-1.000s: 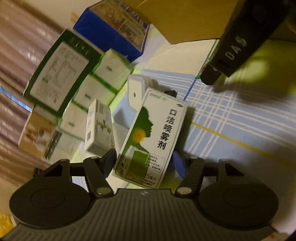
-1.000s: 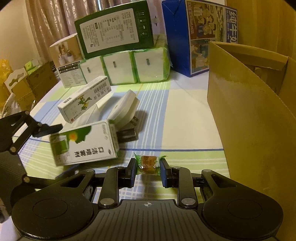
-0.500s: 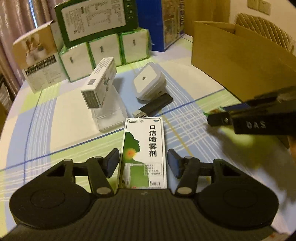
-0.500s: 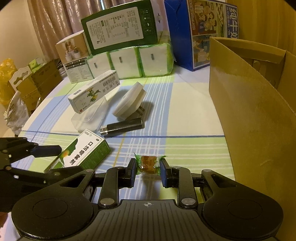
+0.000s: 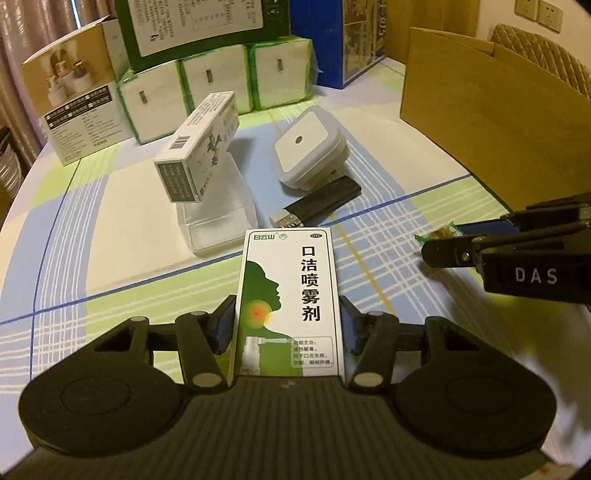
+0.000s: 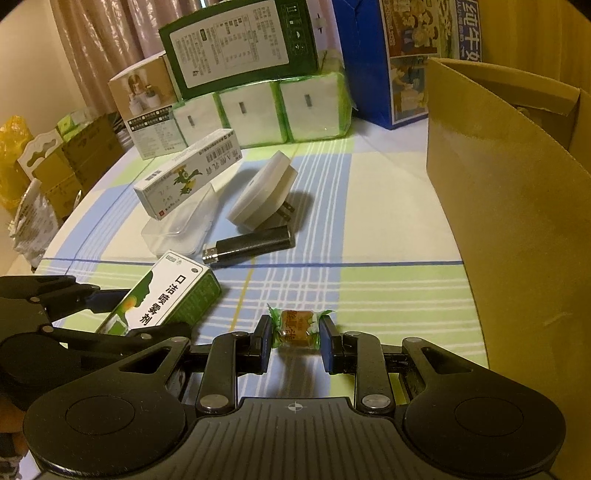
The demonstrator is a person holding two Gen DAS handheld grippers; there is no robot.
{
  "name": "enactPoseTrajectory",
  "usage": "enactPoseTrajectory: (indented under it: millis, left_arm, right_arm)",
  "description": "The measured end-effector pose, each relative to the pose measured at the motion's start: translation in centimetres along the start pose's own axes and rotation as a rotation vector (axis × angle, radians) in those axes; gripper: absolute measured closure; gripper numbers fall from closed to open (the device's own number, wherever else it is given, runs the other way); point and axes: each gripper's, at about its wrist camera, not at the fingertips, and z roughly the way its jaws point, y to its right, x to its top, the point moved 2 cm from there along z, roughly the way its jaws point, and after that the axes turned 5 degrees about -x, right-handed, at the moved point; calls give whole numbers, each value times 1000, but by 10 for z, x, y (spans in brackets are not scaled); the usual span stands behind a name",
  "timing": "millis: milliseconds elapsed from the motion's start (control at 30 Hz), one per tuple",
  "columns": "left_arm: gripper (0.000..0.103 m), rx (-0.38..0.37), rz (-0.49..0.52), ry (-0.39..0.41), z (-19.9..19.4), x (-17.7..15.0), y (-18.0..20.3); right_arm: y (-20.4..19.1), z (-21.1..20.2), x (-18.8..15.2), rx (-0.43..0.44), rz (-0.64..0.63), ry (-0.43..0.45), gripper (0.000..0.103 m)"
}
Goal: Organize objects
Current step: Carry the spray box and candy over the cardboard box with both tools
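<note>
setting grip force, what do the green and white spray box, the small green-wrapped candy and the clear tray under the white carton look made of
Green and white spray box: thin printed card, slight sheen, crisp folded edges.
Green-wrapped candy: glossy clear plastic film with crinkled ends; firmness inside unclear.
Clear tray: thin moulded transparent plastic, probably flexible, the cloth showing through it.

Dim, warm-lit room w/ table, curtain and chair.
Plaid blue/green/white tablecloth (image 5: 110, 192) covers the table; pinkish-brown curtain (image 6: 96, 48) behind it, cream wall (image 6: 22, 74) at left. Wall sockets (image 5: 539, 14) above a quilted chair back (image 5: 535, 48) at right.
</note>
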Motion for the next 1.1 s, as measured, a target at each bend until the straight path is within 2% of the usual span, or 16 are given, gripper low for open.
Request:
enactPoseTrajectory:
  millis: [200,433,733,1100]
  left_arm:
    - [53,32,-34,39,-16,0,3]
    - [53,61,-104,62,-40,3,3]
    - [53,67,-217,96,-100,-12,32]
    - [53,14,-211,125,-170,-26,103]
  right_arm:
    - [0,-10,3,-34,-21,50,79]
    - [-2,-35,4,-21,-2,88,79]
    - [3,-116,-13,-24,44,141,80]
    - [22,-218,-44,-68,47,185,79]
